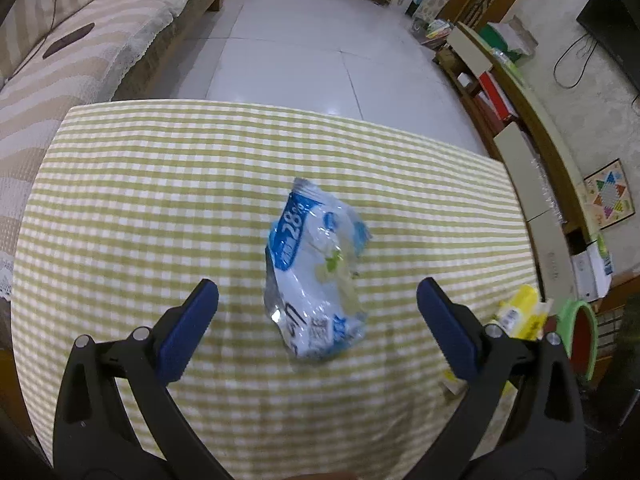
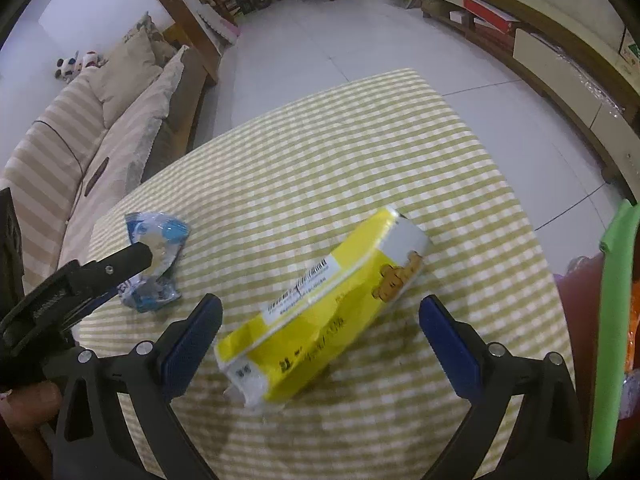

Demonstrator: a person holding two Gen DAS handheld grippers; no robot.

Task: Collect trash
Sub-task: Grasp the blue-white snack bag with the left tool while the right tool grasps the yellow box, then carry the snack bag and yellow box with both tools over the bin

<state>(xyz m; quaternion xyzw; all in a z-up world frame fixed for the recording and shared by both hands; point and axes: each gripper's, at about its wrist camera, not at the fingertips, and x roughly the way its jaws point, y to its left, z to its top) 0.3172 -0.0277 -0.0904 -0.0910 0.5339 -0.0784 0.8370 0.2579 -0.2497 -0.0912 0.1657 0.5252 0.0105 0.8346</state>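
Note:
A crumpled blue-and-white plastic wrapper [image 1: 316,276] lies on the green-checked tablecloth [image 1: 160,200]. My left gripper [image 1: 318,292] is open, its blue pads on either side of the wrapper's near half, just above it. A yellow empty package [image 2: 320,312] with a bear print and a barcode label lies on the cloth [image 2: 360,152]. My right gripper [image 2: 320,316] is open and straddles the package's near end. The wrapper [image 2: 154,264] and one finger of the left gripper [image 2: 132,258] show at the left of the right wrist view. The yellow package [image 1: 520,312] shows at the right of the left wrist view.
A bin with a green rim [image 1: 584,340] stands beyond the table's right edge; it also shows in the right wrist view [image 2: 612,320]. A striped sofa [image 1: 60,60] runs along the left. Low cabinets [image 1: 520,128] line the right wall. White tiled floor [image 1: 300,48] lies beyond the table.

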